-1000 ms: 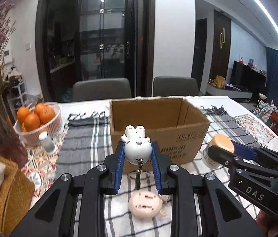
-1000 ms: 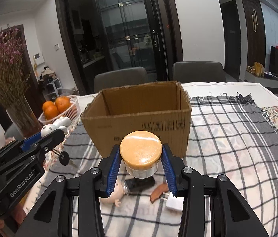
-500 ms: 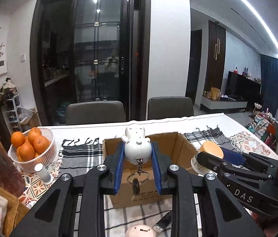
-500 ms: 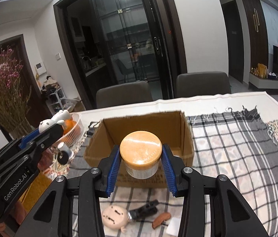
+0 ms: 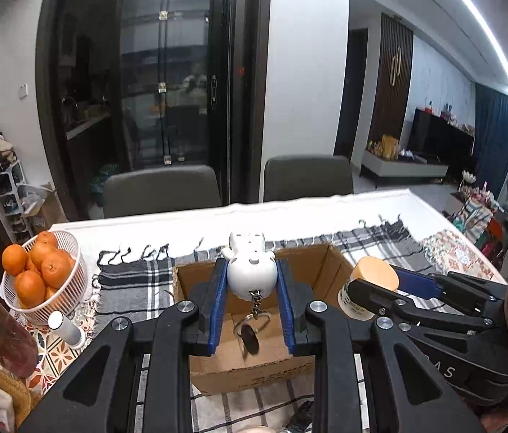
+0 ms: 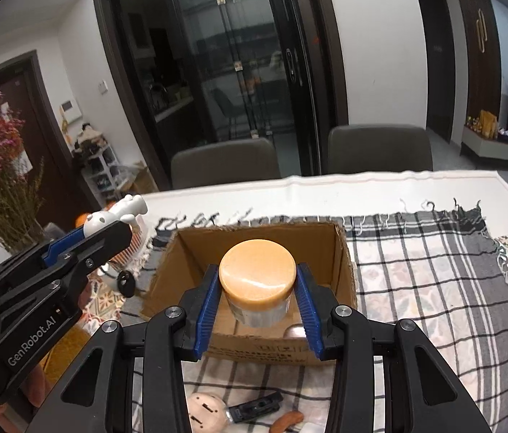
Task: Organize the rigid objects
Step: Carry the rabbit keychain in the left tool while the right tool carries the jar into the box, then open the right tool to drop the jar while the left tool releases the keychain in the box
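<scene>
My left gripper [image 5: 252, 303] clamps the white figurine keychain [image 5: 251, 266], my right gripper [image 6: 257, 305] the orange-lidded jar [image 6: 257, 281], both above the cardboard box [image 6: 344, 281]; I fear the dangling key snagging its rim

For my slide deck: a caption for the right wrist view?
Right gripper holds an orange-lidded jar over the open cardboard box.

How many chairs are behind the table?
2. One grey chair sits left of the dark door frame, the other right of it, both behind the table's far edge.
</scene>
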`<action>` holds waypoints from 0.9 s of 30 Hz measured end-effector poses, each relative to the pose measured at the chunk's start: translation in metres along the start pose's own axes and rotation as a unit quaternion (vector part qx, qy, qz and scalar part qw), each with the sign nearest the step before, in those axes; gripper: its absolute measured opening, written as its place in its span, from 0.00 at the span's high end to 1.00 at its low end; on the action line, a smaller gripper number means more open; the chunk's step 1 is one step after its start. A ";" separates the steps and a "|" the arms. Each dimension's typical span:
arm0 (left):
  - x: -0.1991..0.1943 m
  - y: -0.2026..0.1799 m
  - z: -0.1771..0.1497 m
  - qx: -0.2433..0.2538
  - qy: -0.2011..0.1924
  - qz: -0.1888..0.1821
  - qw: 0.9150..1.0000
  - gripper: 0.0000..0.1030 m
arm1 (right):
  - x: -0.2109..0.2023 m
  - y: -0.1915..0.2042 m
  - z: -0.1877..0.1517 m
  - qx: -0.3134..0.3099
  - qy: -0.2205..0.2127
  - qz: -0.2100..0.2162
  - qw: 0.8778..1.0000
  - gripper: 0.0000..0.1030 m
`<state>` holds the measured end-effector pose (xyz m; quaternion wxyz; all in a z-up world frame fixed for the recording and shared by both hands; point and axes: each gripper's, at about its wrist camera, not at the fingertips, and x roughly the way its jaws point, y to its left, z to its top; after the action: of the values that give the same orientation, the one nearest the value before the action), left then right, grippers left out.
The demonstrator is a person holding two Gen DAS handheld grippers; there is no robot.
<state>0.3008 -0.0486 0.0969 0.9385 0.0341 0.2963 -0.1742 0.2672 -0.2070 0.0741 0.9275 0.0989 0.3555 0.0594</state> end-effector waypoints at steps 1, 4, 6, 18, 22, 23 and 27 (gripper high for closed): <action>0.007 0.000 0.000 0.003 0.009 0.003 1.000 0.74 | 0.007 -0.002 0.001 0.000 0.012 0.000 1.000 0.59; 0.023 0.002 -0.002 0.007 0.031 0.007 0.999 0.74 | 0.022 -0.005 0.005 -0.003 0.038 -0.003 0.999 0.59; 0.034 0.004 -0.004 0.006 0.044 0.012 0.999 0.74 | 0.029 -0.009 0.006 -0.004 0.048 -0.006 0.999 0.59; 0.086 0.015 -0.028 -0.007 0.131 0.015 0.991 0.74 | 0.084 -0.022 0.003 -0.014 0.123 -0.022 0.992 0.59; 0.093 0.019 -0.034 -0.011 0.140 0.024 0.990 0.72 | 0.093 -0.023 -0.002 -0.018 0.136 -0.025 0.990 0.59; 0.093 0.020 -0.035 -0.012 0.141 0.030 0.990 0.64 | 0.094 -0.023 -0.003 -0.020 0.135 -0.028 0.990 0.59; 0.086 0.019 -0.036 -0.006 0.130 0.047 0.990 0.44 | 0.092 -0.022 -0.004 -0.027 0.123 -0.041 0.991 0.50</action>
<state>0.3536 -0.0516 0.0172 0.8993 0.0651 0.4148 -0.1226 0.3338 -0.2113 0.0067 0.8808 0.0514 0.4688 0.0428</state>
